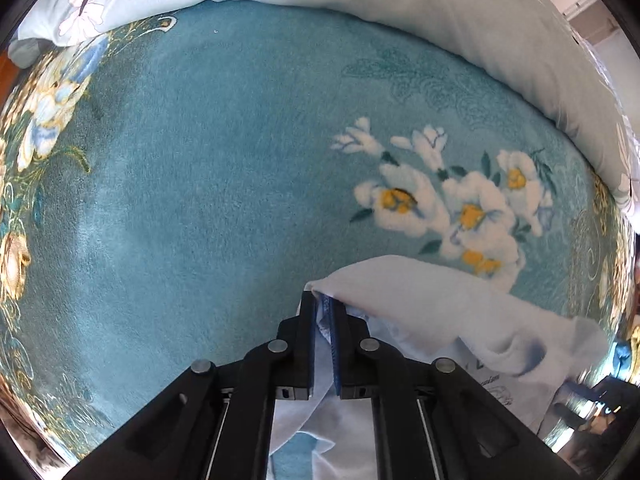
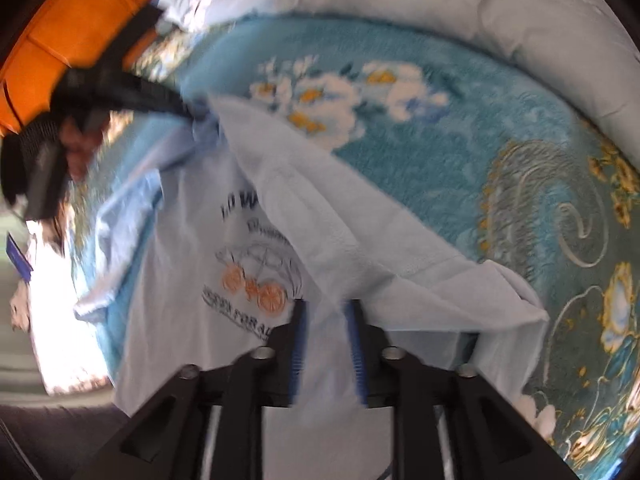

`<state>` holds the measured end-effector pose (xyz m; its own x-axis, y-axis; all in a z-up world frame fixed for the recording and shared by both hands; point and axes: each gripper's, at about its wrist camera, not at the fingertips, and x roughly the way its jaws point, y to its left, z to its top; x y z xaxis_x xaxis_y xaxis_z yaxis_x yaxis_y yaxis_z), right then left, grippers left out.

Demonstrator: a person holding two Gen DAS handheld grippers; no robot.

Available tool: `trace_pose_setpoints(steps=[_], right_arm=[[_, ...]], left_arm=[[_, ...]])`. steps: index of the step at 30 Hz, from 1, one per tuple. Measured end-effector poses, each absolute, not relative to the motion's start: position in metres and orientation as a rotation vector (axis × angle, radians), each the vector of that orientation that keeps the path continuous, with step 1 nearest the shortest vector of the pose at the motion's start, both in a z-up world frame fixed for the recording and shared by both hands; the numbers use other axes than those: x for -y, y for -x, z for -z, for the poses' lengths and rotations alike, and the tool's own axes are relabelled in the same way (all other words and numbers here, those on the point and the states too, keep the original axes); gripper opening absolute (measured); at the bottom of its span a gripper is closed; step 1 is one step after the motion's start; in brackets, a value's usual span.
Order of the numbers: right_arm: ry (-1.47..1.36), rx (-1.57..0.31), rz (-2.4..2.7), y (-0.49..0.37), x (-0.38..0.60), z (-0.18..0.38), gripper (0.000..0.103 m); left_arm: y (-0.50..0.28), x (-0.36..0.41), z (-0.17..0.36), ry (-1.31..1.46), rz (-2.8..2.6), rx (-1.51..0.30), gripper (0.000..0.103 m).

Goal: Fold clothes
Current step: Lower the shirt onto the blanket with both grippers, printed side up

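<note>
In the left wrist view, the left claw (image 1: 325,307) points straight down at the bed's teal floral blanket (image 1: 192,168), clamped on a corner of the pale blue T-shirt (image 1: 440,304). In the right wrist view, the T-shirt (image 2: 192,264) stretches lengthwise from the right claw (image 2: 325,312) toward the left claw (image 2: 200,114); the right claw's jaws stand apart with cloth between, and whether they grip it I cannot tell through the blur.

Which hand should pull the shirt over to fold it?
Probably the left. The left gripper is shut on the shirt edge; the right gripper has cloth between loosely parted jaws.
</note>
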<state>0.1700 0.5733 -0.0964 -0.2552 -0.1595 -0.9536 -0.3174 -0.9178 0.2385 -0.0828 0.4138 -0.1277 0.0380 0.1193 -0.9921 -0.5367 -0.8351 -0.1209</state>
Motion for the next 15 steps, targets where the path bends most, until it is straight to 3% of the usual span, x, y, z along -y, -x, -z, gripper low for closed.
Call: trace_pose_setpoints(steps=[5, 8, 15], right_arm=[[1.793, -0.500, -2.359, -0.151, -0.593, 0.087, 0.036], [1.856, -0.533, -2.364, -0.141, -0.602, 0.100, 0.043], [2.041, -0.593, -2.367, -0.135, -0.599, 0.125, 0.042]], left_arm=[[0.082, -0.418, 0.130, 1.820, -1.824, -0.475, 0.009], [0.082, -0.419, 0.133, 1.814, -1.812, -0.484, 0.011], [0.084, -0.416, 0.134, 1.791, -1.800, -0.468, 0.013]])
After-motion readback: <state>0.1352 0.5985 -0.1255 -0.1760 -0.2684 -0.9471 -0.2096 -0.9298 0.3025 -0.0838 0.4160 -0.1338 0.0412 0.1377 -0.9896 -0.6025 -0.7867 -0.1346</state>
